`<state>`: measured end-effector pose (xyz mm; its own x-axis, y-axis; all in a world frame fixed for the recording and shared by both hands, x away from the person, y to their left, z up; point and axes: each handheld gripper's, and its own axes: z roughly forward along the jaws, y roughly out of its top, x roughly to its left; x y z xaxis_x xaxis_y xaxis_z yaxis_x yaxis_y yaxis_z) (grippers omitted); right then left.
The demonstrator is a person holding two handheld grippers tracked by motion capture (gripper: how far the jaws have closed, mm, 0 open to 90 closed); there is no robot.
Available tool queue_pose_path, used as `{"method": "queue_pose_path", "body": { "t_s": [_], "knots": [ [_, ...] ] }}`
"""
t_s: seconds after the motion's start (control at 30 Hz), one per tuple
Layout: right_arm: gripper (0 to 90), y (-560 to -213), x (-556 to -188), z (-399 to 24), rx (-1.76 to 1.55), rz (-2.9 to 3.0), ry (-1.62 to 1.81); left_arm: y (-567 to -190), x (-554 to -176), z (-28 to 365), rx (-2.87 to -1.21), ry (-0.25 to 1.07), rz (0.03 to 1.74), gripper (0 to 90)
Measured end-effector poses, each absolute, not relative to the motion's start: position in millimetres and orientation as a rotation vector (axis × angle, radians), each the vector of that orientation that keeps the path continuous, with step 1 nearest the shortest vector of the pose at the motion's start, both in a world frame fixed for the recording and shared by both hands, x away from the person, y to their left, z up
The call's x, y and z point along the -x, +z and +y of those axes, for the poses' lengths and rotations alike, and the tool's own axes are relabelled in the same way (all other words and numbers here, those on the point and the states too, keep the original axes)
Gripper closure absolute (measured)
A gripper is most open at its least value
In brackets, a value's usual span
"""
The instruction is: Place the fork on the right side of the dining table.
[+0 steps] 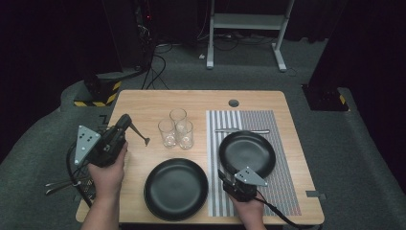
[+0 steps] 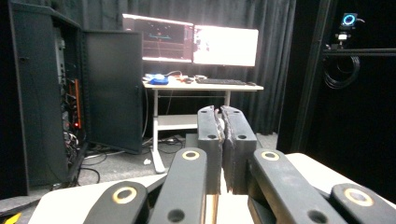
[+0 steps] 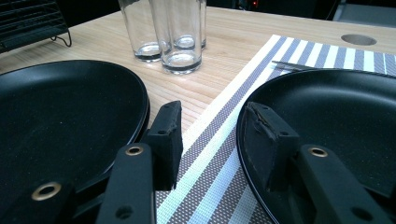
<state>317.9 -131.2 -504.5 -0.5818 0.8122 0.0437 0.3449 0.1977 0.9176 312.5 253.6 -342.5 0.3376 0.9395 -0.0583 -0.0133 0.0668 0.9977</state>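
Observation:
My right gripper (image 1: 224,174) (image 3: 214,116) rests low at the table's front edge and is open. Its jaws stand apart over the striped placemat (image 1: 282,187) (image 3: 219,154), with nothing pressed between them. Its left jaw is beside one black plate (image 1: 176,189) (image 3: 60,116), and its right jaw reaches over the rim of a second black plate (image 1: 247,153) (image 3: 336,116). At the table's left side my left gripper (image 1: 127,120) (image 2: 223,114) is raised, shut and pointing away across the room. I see nothing between its jaws. Three clear glasses (image 1: 176,128) (image 3: 180,32) stand together mid-table.
A piece of cutlery (image 1: 242,130) (image 3: 299,66) lies on the placemat beyond the right plate. A black wire rack (image 1: 88,184) (image 3: 28,23) sits at the table's left edge under my left hand, with utensils (image 1: 60,184) sticking out. A round cable hole (image 1: 233,103) is at the far edge.

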Motion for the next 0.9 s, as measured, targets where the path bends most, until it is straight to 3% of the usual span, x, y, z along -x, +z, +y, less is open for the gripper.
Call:
{"method": "queue_pose_path", "body": {
  "t_s": [0.9],
  "knots": [
    [56.5, -501, -314, -133, -1.059, 2.010, 1.365, -361, -317, 194, -1.367, 0.804, 0.891, 86.9]
  ]
}}
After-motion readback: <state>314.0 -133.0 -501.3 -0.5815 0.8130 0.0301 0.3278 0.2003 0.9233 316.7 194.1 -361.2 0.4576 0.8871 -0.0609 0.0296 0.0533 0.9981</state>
